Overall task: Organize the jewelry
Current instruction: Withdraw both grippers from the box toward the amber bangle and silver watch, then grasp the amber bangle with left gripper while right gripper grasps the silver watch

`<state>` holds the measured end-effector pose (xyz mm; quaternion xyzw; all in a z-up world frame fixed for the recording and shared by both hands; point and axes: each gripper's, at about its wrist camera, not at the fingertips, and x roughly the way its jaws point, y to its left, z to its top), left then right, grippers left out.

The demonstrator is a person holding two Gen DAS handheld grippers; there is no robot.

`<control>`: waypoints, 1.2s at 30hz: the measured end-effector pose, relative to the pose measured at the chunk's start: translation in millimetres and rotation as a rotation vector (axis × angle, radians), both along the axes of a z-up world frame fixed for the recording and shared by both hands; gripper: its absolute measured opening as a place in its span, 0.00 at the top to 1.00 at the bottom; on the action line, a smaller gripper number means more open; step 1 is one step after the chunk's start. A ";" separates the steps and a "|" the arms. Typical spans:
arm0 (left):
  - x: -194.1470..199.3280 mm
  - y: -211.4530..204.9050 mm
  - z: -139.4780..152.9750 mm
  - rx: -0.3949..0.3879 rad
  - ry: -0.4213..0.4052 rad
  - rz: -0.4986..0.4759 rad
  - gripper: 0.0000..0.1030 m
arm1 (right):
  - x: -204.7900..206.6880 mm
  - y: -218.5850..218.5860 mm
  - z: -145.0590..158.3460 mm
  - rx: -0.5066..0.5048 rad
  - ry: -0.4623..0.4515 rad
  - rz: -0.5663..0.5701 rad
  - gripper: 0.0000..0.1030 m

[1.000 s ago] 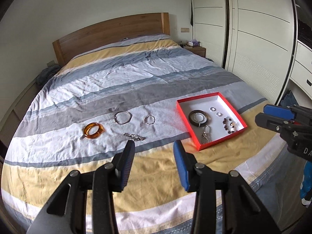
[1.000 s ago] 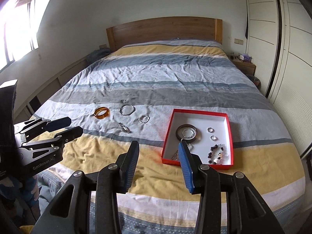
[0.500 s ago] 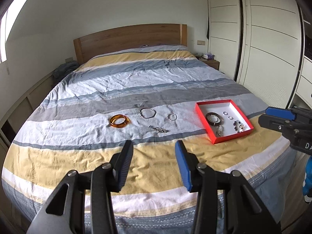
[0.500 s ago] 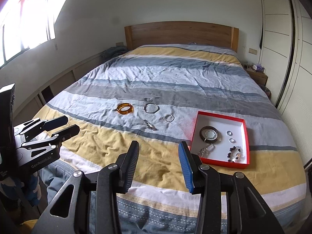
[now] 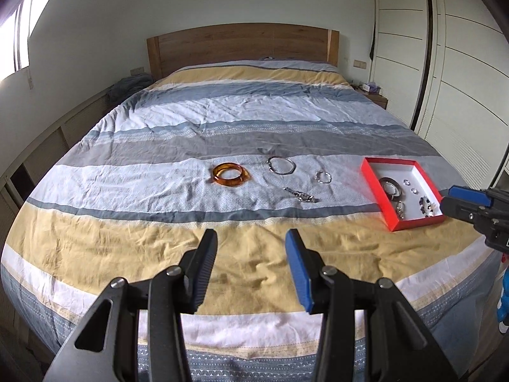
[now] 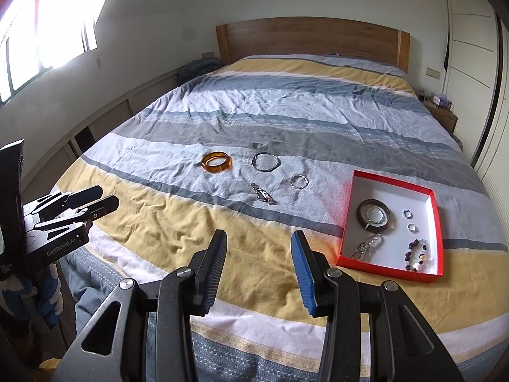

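Jewelry lay well ahead of both pairs of jaws, which stood spread and empty over the yellow stripe of the bedspread (image 5: 133, 248). The left gripper (image 5: 251, 267) and right gripper (image 6: 259, 262) hung back, probably to take in the whole layout first. Beyond them an amber bangle (image 6: 217, 162), a silver bangle (image 6: 266, 161), a small ring bracelet (image 6: 299, 181) and a chain piece (image 6: 263, 194) sat loose on the cover, apart from each other. To their right, the red box (image 6: 436, 219) already held several sorted pieces.
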<state>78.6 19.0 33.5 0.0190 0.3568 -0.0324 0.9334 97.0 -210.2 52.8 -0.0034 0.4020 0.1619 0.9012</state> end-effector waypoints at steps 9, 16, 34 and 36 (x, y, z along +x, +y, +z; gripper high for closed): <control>50.6 26.8 -28.4 -0.033 0.060 0.076 0.59 | 50.4 13.1 -36.9 0.020 0.054 0.038 0.59; 101.6 46.0 -49.2 -0.029 0.095 0.132 0.59 | 103.2 22.1 -65.5 0.030 0.097 0.056 0.59; 241.7 65.8 -104.1 -0.071 0.179 0.150 0.59 | 212.8 63.0 -150.1 0.054 0.203 0.124 0.59; 258.0 62.8 -111.1 -0.069 0.186 0.146 0.59 | 220.8 65.6 -158.4 0.056 0.213 0.127 0.59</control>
